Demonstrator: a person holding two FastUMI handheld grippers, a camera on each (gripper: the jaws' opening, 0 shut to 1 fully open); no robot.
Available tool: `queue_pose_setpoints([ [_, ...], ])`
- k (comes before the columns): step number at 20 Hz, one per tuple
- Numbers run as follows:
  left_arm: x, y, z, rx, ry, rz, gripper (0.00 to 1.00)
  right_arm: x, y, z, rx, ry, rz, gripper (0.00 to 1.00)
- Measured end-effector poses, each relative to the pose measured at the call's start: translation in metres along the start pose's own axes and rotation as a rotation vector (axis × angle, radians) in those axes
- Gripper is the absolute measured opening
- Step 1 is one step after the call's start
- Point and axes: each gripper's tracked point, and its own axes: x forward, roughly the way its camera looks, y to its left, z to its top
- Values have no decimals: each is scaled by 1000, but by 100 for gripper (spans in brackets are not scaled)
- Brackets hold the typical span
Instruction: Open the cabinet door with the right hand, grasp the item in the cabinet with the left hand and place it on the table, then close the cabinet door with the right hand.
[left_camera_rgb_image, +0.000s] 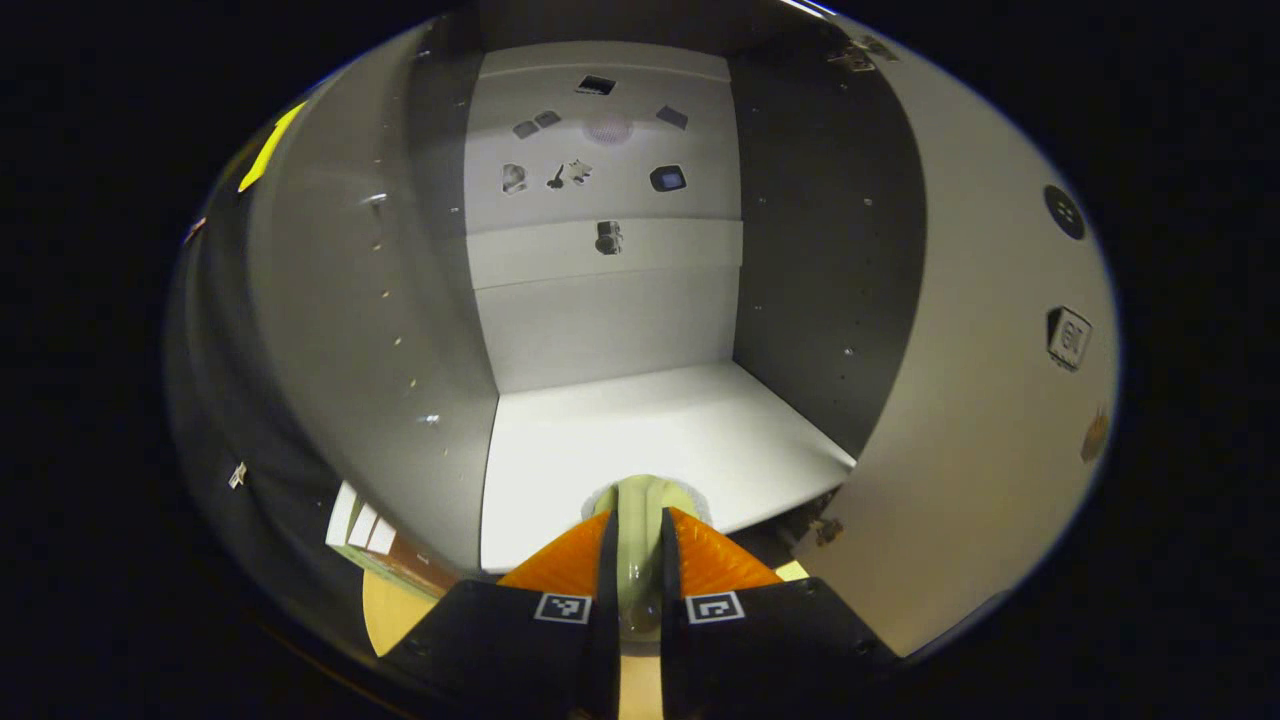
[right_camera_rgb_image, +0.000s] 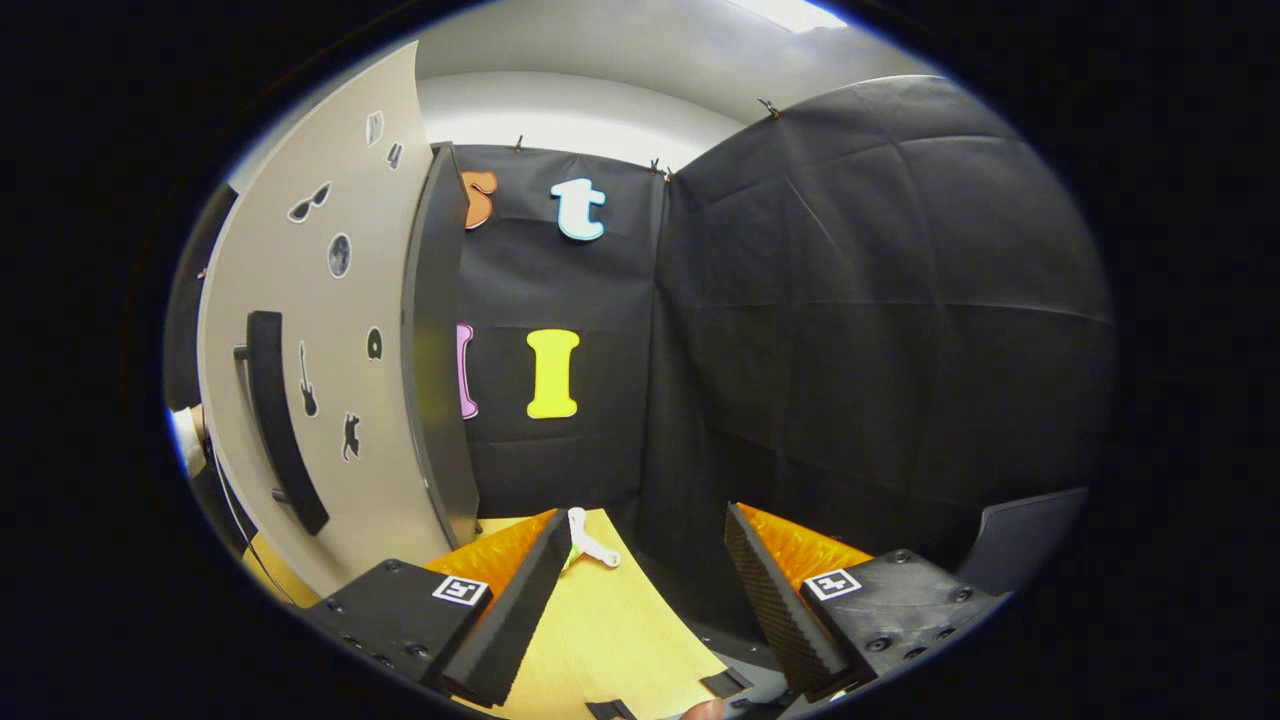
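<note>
Two fingers of your left gripper stand narrow and pinch a pale green item between them, so you hold it at the front edge of the cabinet shelf, its rounded far end poking just beyond your fingertips over the white board. What the item is you cannot tell from here: it looks smooth and glossy, like a small plastic or glazed piece, so judge it light and stiff but slippery. Keep the pads clamped on its narrow middle, where they press now, and avoid tilting it on the way to the table. Ahead of your fingers the cabinet back panel carries small dark stickers, and the inside of the open cabinet door, off to the right of your fingers, bears a few more; one there has marks like writing, too small to read. Your right gripper has its fingers spread wide with nothing between them, hovering over the yellow table. A small white flat piece lies on the table just beyond its left fingertip. To the left of those fingers stands the door's outer face with its dark bar handle and little silhouette stickers, none with legible words. The handle is where you will push to close.
</note>
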Motion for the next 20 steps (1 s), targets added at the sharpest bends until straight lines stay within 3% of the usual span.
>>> queue_pose_setpoints([
  [2, -23, -3, -17, 13, -7, 6, 20, -4, 8, 5, -18, -15, 8, 99],
  [10, -75, -36, -106, -28, -4, 21, 20, -14, 38, 16, -34, -32, 64, 99],
  [18, -68, -72, -229, -76, 49, 96, 20, -21, 61, 30, -59, -70, 109, 100],
  [20, -60, -87, -265, -81, 80, 94, 20, -22, 72, 36, -60, -86, 142, 94],
])
